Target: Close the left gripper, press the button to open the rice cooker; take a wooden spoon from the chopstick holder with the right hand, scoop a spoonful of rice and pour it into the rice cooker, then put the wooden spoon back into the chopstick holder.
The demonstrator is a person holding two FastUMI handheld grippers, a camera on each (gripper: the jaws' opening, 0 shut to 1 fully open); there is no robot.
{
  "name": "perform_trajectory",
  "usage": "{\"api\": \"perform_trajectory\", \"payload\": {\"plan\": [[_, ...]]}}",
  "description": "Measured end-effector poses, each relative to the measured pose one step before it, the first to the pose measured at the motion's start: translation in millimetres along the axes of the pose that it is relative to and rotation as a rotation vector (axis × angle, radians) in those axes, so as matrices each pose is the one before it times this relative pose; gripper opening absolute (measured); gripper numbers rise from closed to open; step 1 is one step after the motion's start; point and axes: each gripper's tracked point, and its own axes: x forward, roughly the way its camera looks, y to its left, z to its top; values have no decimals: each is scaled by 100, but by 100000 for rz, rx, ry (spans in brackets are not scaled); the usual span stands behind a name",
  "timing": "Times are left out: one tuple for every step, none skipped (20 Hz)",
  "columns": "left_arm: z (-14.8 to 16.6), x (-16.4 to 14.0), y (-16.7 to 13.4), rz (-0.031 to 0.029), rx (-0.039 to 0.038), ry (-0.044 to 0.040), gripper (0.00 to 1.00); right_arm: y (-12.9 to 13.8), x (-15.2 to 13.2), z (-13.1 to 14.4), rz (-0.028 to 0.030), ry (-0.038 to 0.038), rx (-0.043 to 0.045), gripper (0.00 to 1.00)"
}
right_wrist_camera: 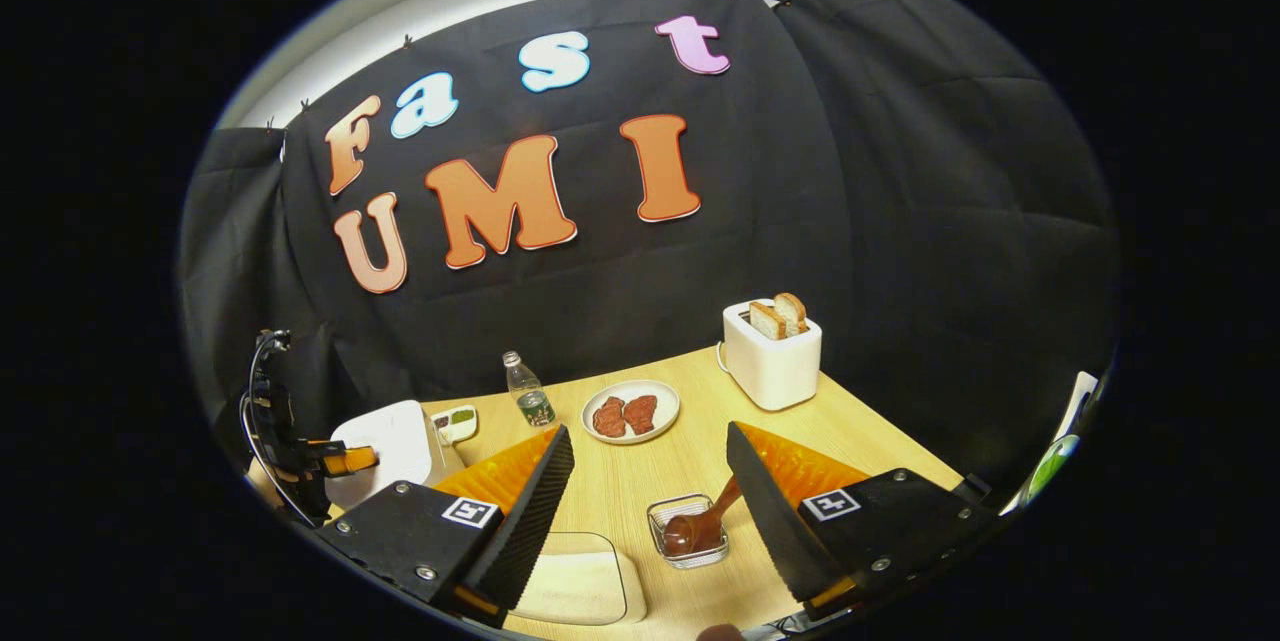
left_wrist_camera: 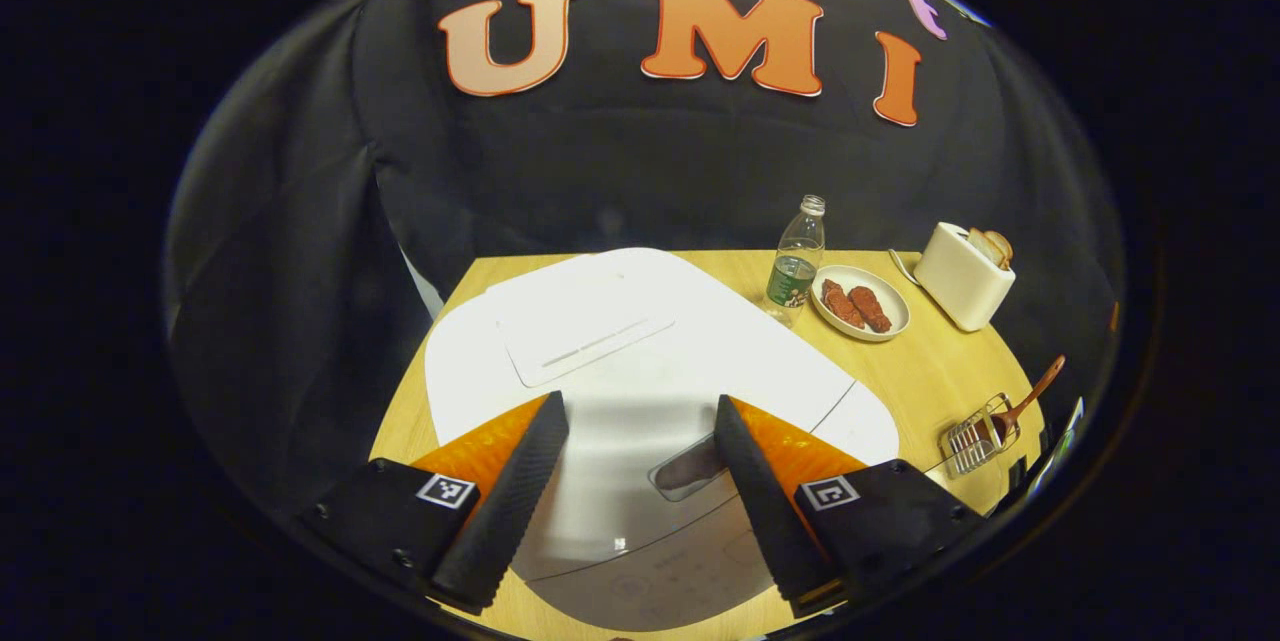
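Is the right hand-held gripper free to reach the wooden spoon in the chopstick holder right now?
Probably yes. The right hand-held gripper is open, and the wooden spoon lies in the chopstick holder between its fingers, with nothing in between.

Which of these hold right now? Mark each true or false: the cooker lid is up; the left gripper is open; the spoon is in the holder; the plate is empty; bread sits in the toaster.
1. The rice cooker lid is up. False: it is down.
2. The left gripper is open. True.
3. The wooden spoon is in the chopstick holder. True.
4. The plate is empty. False: two brown pieces of food lie on it.
5. Bread sits in the toaster. True.
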Motion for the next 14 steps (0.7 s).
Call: {"api": "perform_trajectory", "payload": {"plan": [[191, -199, -123, 952, -979, -414, 100, 76, -32, 253, 168, -401, -1311, 95], [595, -347, 138, 480, -2415, -881, 100, 102, -182, 219, 155, -324, -1264, 95], [808, -498, 368, 320, -2750, -1955, 100, -89, -70, 388, -23, -575, -1171, 95], [1285, -573, 316, -220, -3153, -2960, 100, -54, 1, 347, -113, -627, -660, 95], [1218, -597, 252, -433, -2975, -3061, 100, -48, -84, 431, -94, -979, -216, 95], [838, -36, 175, -550, -3776, -259, 100, 25, -22, 238, 13, -671, 736, 95], [-105, -194, -110, -613, -2611, 2846, 100, 41, -93, 115, 437, -21, 1513, 95], [-891, 18, -155, -578, 600, 4499, 100, 241, -42, -88, 943, 93, 1838, 95], [-1414, 203, -278, -999, 2361, 4558, 100, 215, 32, -96, 933, 105, 1512, 95], [-1778, 546, -527, -1417, 4722, 4931, 100, -25, 117, -59, 307, 182, 712, 95], [-3188, 1012, -49, 62, 7312, 11368, 100, -292, 69, -237, -344, 284, 120, 95], [1509, 728, 433, 1778, 7622, -9105, 100, -164, 201, -379, -377, 674, 180, 95], [-1409, 1270, -288, 1212, -887, 8889, 100, 1, 204, -391, 180, 882, 875, 95], [1268, -999, 155, -836, -1391, -6405, 100, 158, 93, -81, 798, 365, 1802, 95]]}}
